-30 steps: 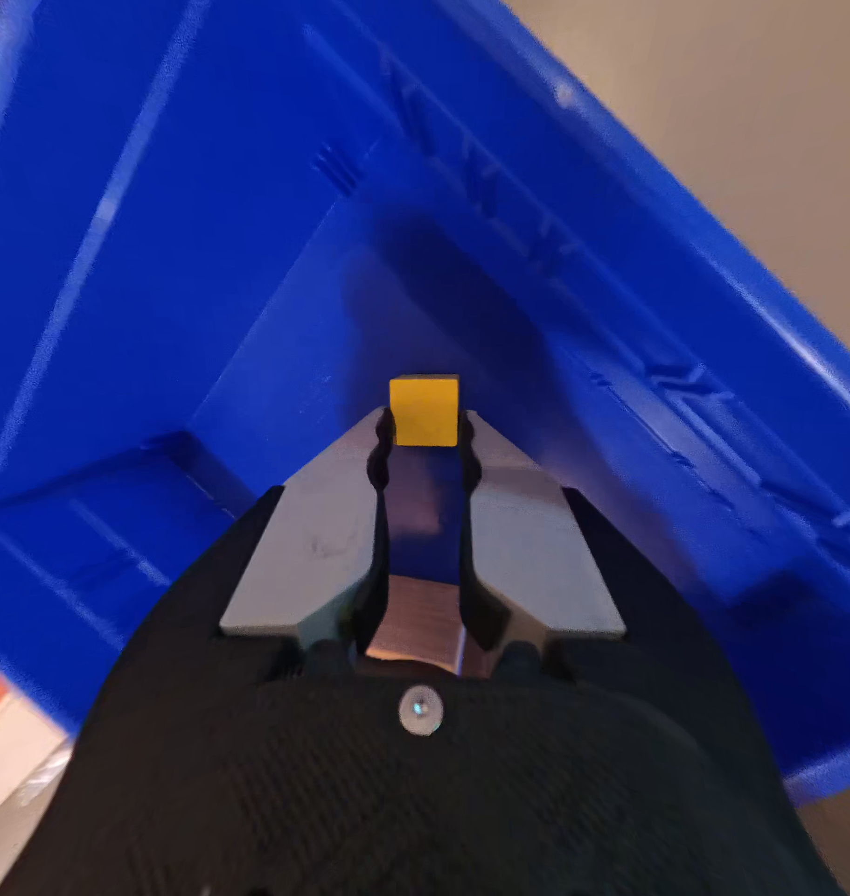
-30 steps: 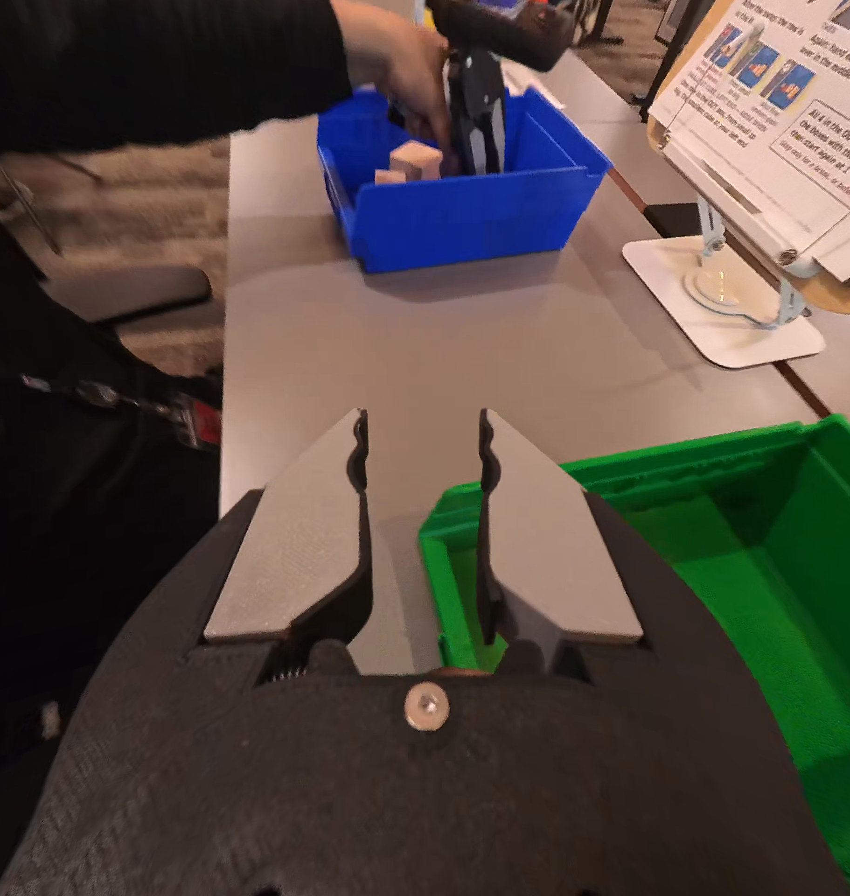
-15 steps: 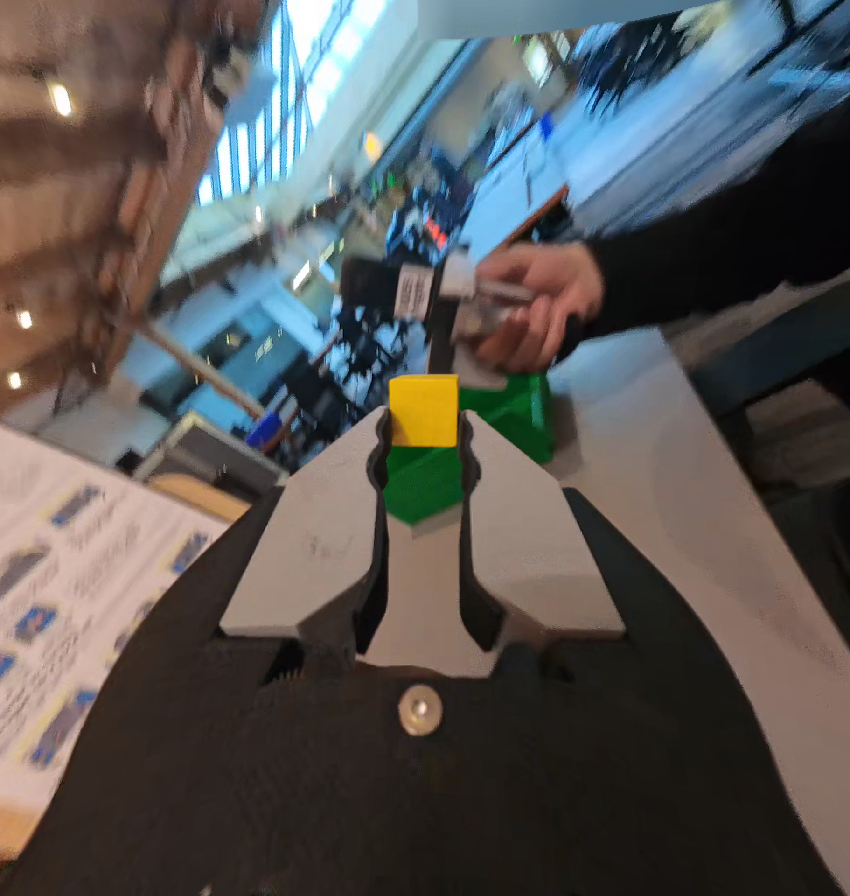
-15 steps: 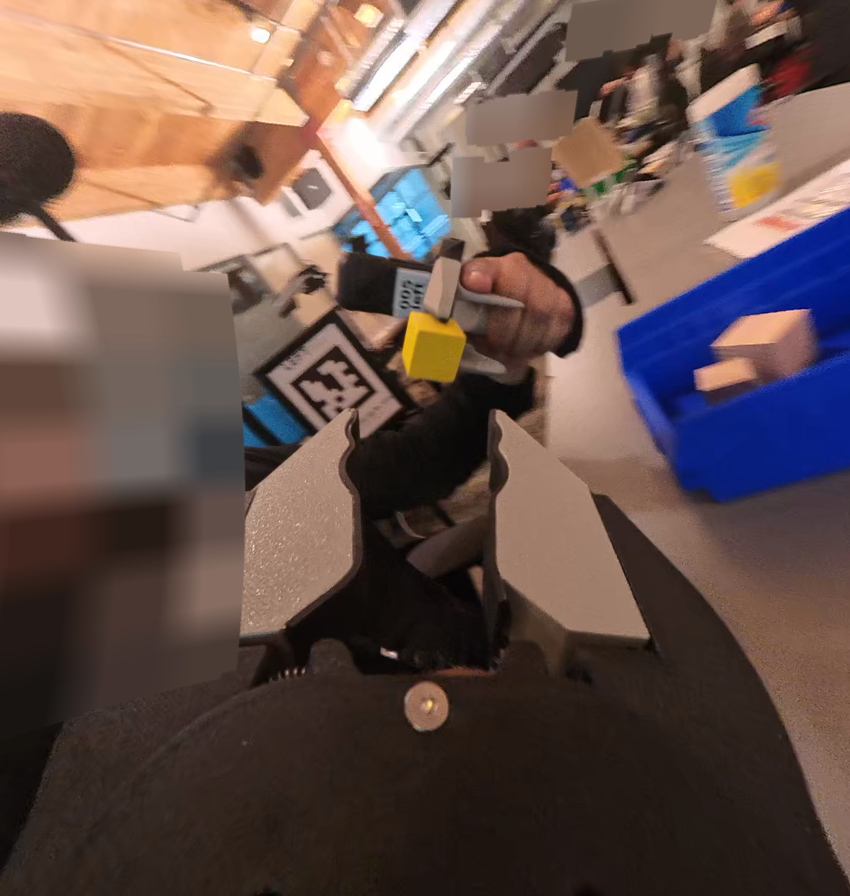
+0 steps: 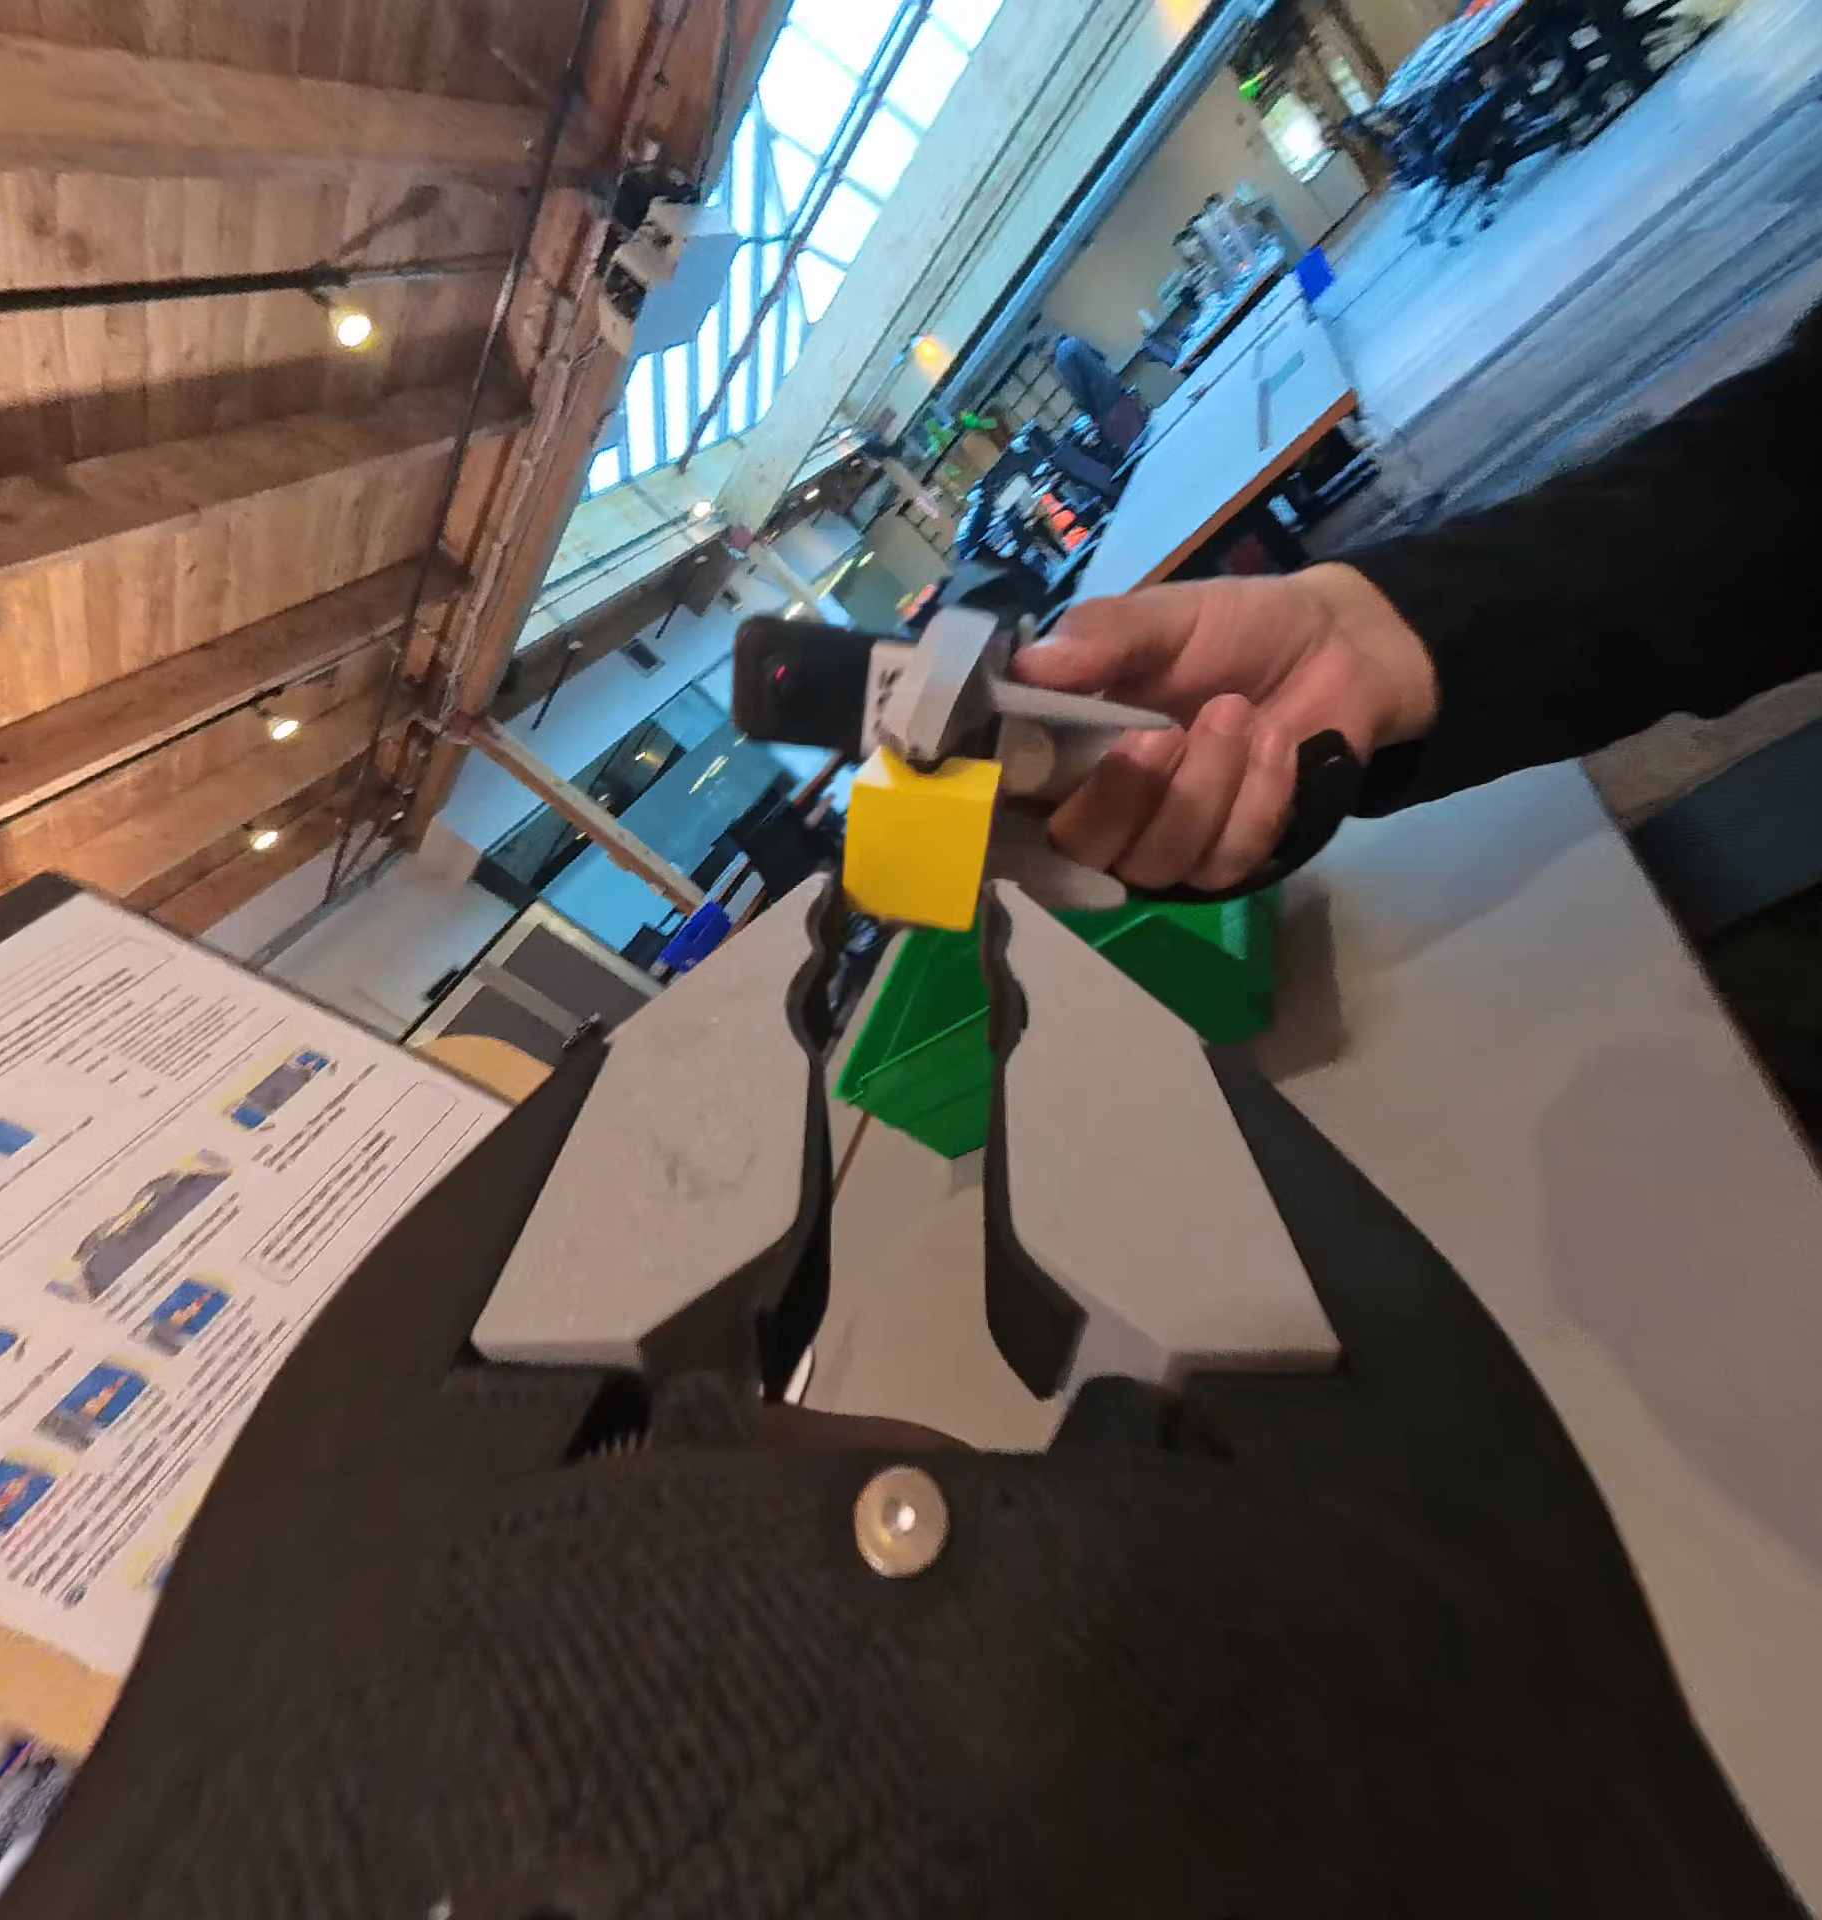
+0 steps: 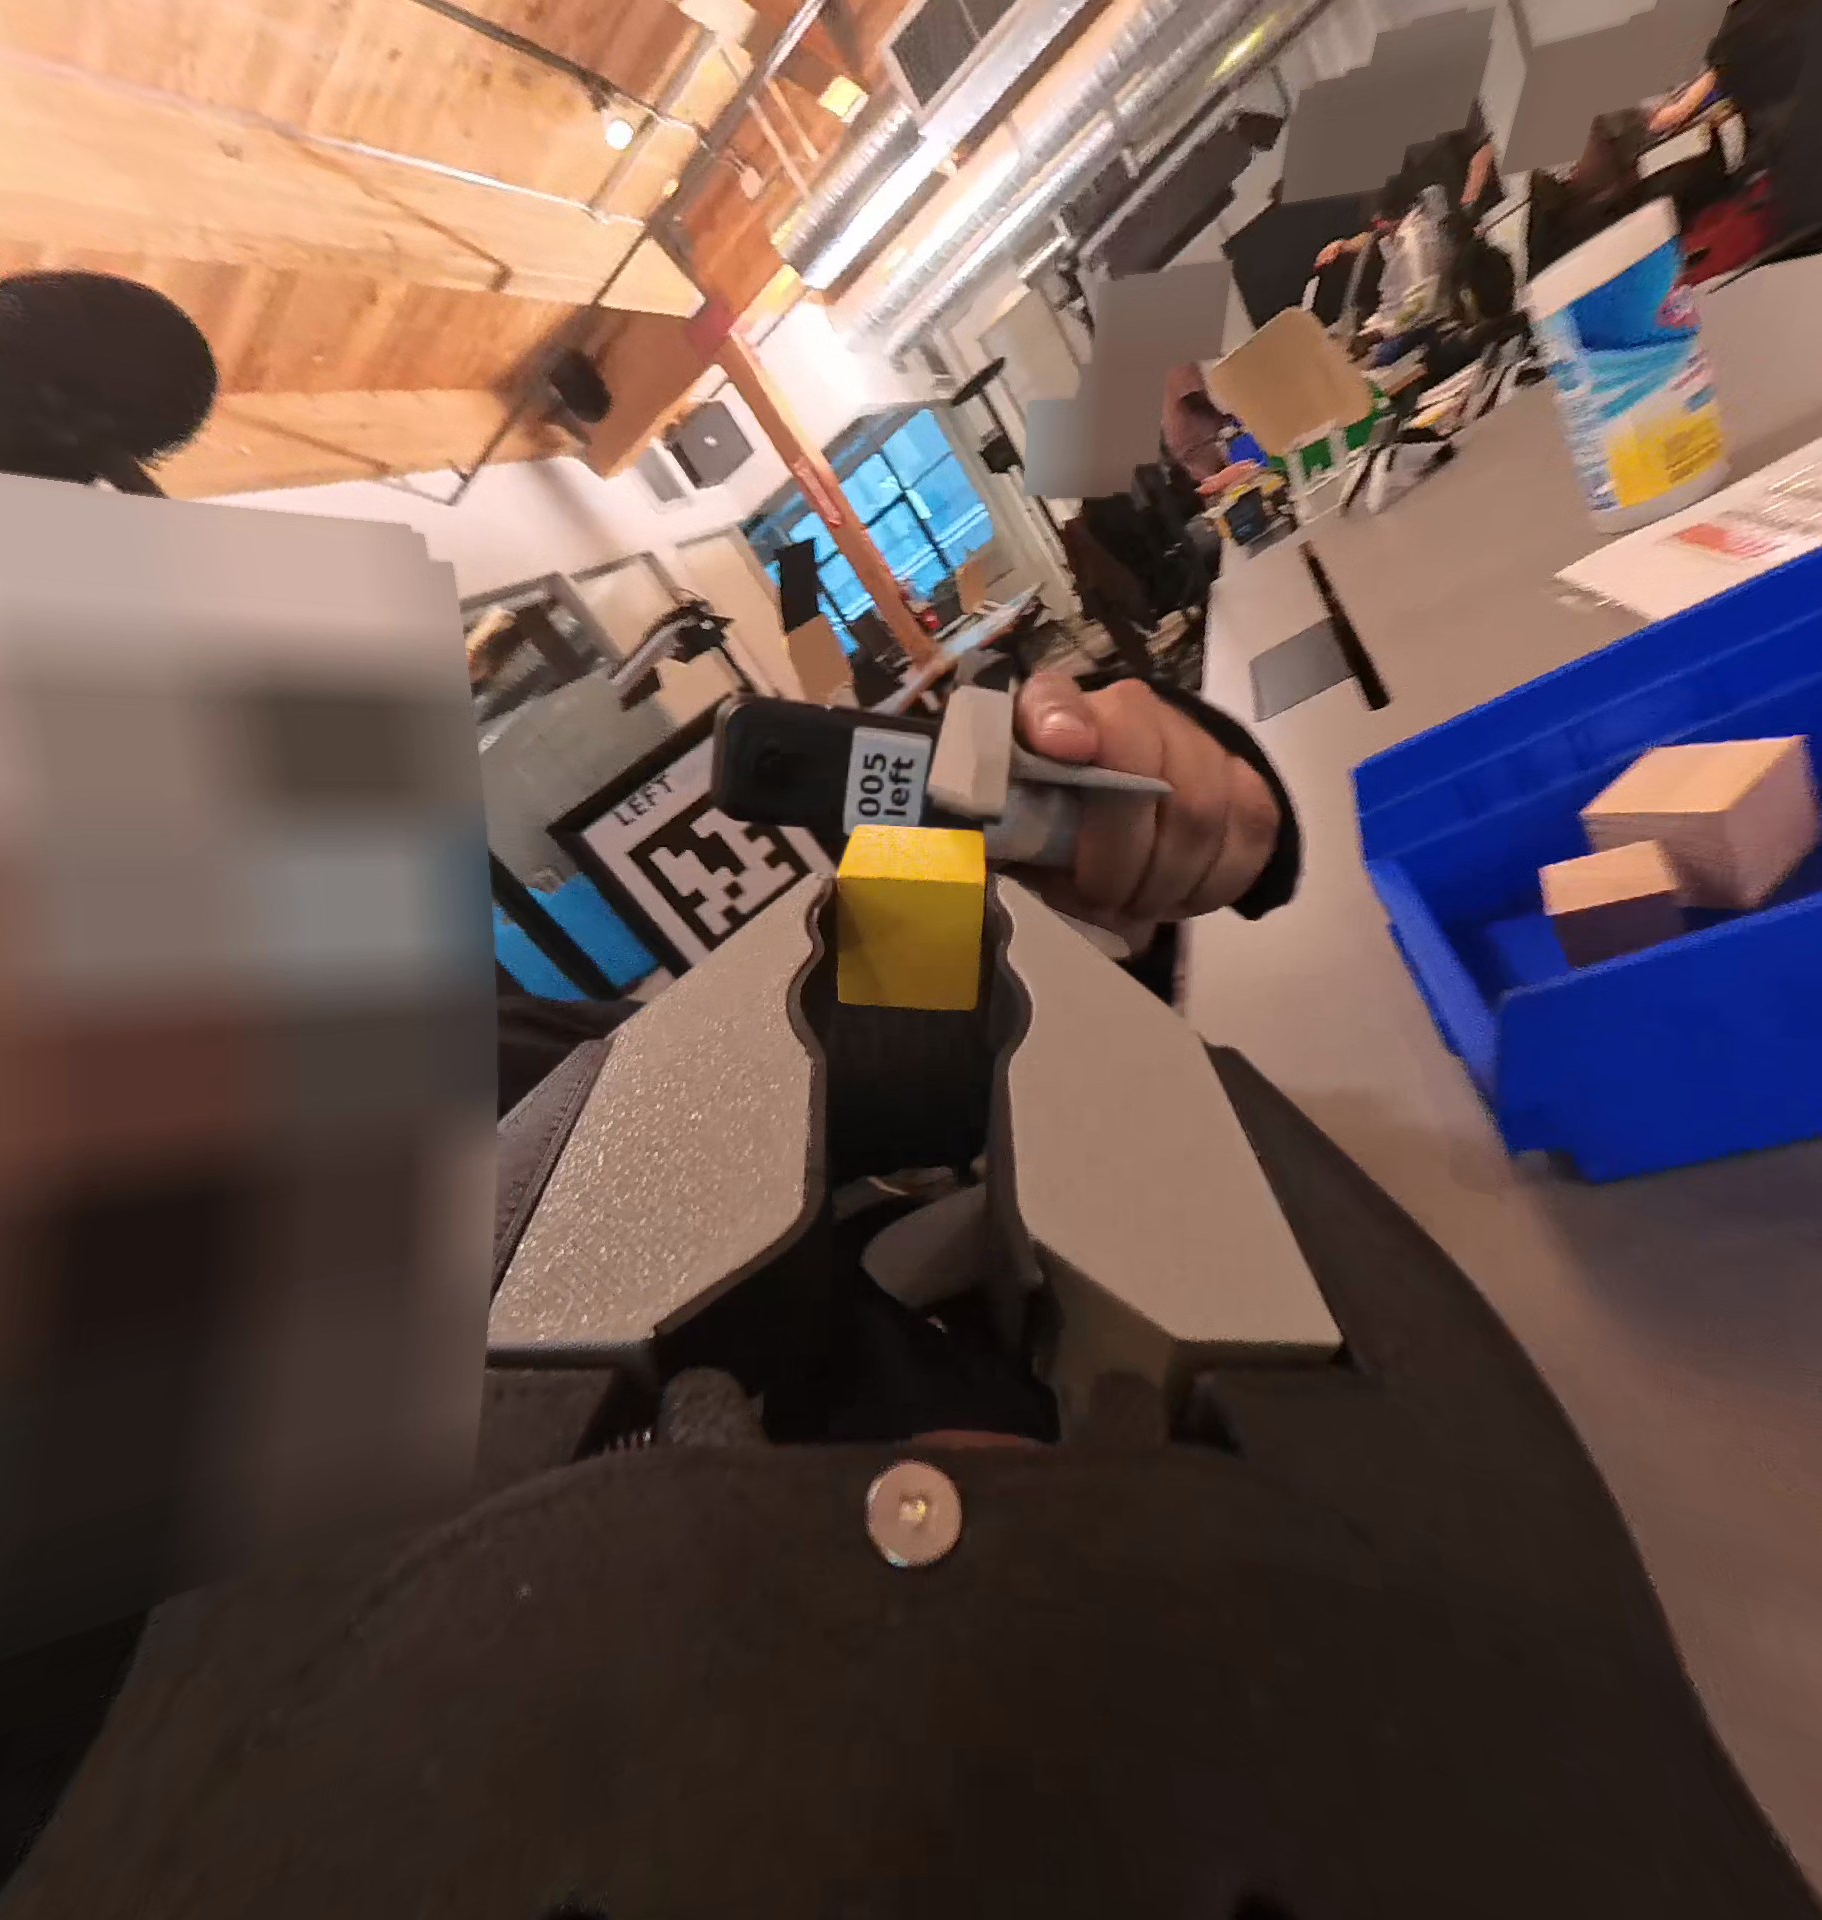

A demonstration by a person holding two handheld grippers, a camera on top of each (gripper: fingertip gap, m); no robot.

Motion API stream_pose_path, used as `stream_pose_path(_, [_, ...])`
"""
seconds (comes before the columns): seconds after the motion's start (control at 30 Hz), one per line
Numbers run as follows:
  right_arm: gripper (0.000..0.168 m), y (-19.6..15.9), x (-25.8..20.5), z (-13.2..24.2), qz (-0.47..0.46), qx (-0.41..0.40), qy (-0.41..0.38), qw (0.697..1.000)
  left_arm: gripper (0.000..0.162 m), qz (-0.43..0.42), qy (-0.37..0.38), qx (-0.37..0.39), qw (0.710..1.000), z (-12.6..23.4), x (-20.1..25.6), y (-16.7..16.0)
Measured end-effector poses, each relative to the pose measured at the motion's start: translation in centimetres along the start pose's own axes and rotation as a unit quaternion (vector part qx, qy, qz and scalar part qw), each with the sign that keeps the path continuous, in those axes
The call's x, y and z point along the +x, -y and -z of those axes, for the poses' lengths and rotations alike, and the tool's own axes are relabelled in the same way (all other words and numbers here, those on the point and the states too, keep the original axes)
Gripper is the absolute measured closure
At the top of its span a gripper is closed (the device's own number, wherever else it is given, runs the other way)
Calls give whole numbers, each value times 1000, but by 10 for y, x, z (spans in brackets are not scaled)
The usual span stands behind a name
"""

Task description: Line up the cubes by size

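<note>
A small yellow cube (image 5: 917,852) is held in the air between both grippers. My left gripper (image 5: 902,914) has its fingertips pressed on the cube's two sides. My right gripper (image 6: 907,914) is shut on the same yellow cube (image 6: 907,935), at a right angle to the left one. In the left wrist view one right finger (image 5: 948,675) sits on top of the cube. A hand holds each gripper. Two pale wooden cubes, a larger one (image 6: 1707,821) and a smaller one (image 6: 1613,904), lie in the blue bin (image 6: 1665,1039).
A green bin (image 5: 1177,987) stands on the grey table (image 5: 1509,1143) behind the cube. An instruction sheet on a stand (image 5: 159,1195) is at the left. A wipes tub (image 6: 1634,384) stands beyond the blue bin. A marker board (image 6: 699,873) stands behind the grippers.
My left gripper lifted the yellow cube out of the blue bin and swung it up. My right gripper rose from the green bin, met it and shut on the cube.
</note>
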State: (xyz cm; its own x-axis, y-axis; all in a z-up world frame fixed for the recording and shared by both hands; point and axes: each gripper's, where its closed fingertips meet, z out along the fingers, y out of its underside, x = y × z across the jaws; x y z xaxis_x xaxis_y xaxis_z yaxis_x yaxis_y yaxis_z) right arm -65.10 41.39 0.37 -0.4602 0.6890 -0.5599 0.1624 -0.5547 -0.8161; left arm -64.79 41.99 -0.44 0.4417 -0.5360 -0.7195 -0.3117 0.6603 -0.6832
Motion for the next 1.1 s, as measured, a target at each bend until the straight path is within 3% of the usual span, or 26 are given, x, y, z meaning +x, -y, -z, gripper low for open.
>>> stream_pose_path(0.03, [143, 4, 0, 11, 13, -2, -15, 1000, 139, 8, 19, -11, 1000, 1, -4, -4])
stream_pose_path(0.13, [144, 13, 20, 64, 101, -49, -149, 982, 149, 71, 44, -84, 993, 13, -10, -32])
stream_pose_path(0.2, [144, 13, 53, 124, 182, -130, -307, 925, 162, 119, 62, -152, 979, 30, -9, -60])
stream_pose_path(0.27, [143, 10, 81, 194, 209, -214, -435, 849, 162, 176, 62, -228, 956, 48, 3, -91])
stream_pose_path(0.37, [143, -11, 109, 272, 192, -325, -515, 770, 162, 225, 65, -268, 935, 70, 22, -115])
stream_pose_path(0.43, [143, -34, 127, 301, 198, -402, -511, 733, 162, 238, 65, -268, 931, 78, 33, -119])
stream_pose_path(0.53, [143, -67, 151, 319, 190, -479, -473, 714, 162, 262, 73, -266, 925, 84, 42, -124])
stream_pose_path(0.73, [143, -96, 189, 330, 173, -544, -435, 696, 162, 265, 71, -285, 918, 86, 51, -131])
stream_pose_path(0.87, [143, -100, 202, 321, 187, -544, -412, 707, 162, 257, 60, -293, 919, 87, 56, -132])
stream_pose_path(1.0, [143, -107, 207, 323, 179, -569, -395, 699, 159, 266, 55, -299, 915, 89, 62, -137])
stream_pose_path(1.1, [126, -106, 211, 326, 166, -572, -401, 696, 157, 270, 56, -299, 914, 93, 64, -140])
